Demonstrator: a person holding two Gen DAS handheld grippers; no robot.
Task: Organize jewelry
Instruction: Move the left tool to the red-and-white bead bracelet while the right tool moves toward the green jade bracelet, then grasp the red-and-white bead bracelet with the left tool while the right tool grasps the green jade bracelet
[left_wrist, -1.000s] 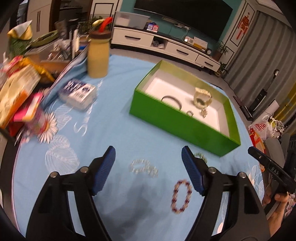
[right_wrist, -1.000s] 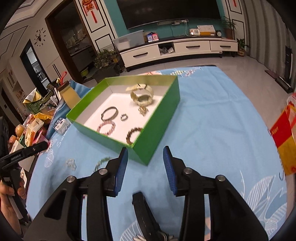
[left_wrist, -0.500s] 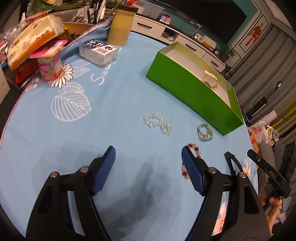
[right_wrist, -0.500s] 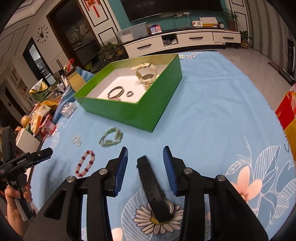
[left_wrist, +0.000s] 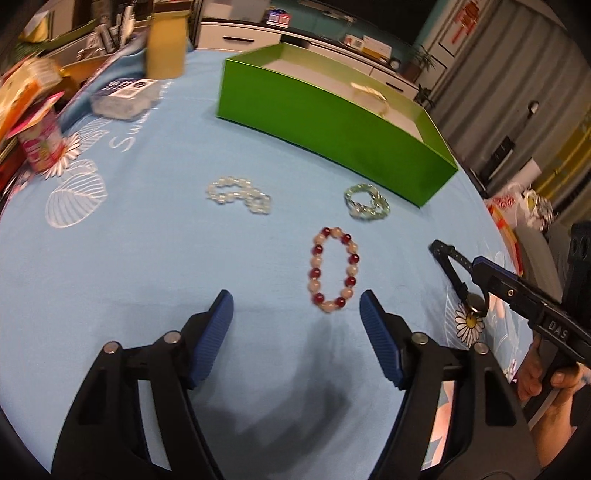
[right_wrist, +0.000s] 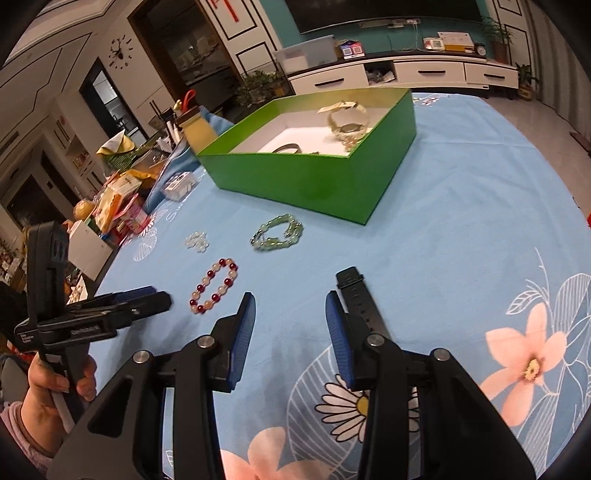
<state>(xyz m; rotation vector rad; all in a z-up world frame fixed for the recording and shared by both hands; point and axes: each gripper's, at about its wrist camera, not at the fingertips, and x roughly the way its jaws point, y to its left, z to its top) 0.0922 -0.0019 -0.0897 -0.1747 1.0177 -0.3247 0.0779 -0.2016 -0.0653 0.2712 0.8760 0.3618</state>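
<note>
Counter (right_wrist: 461, 229): green box (right_wrist: 317, 177) near far edge, holding a pale watch (right_wrist: 347, 123) and a dark bangle (right_wrist: 286, 148). Outside it lie green bracelet (right_wrist: 277, 233), red bracelet (left_wrist: 333, 269), clear bracelet (left_wrist: 240, 194), black watch (right_wrist: 360, 302). Left gripper (left_wrist: 295, 306) and right gripper (right_wrist: 290, 314) spread, empty.

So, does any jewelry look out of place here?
Yes. Three bead bracelets, red-and-pink, clear and green, plus a black watch, lie on the tablecloth, outside the green box.
</note>
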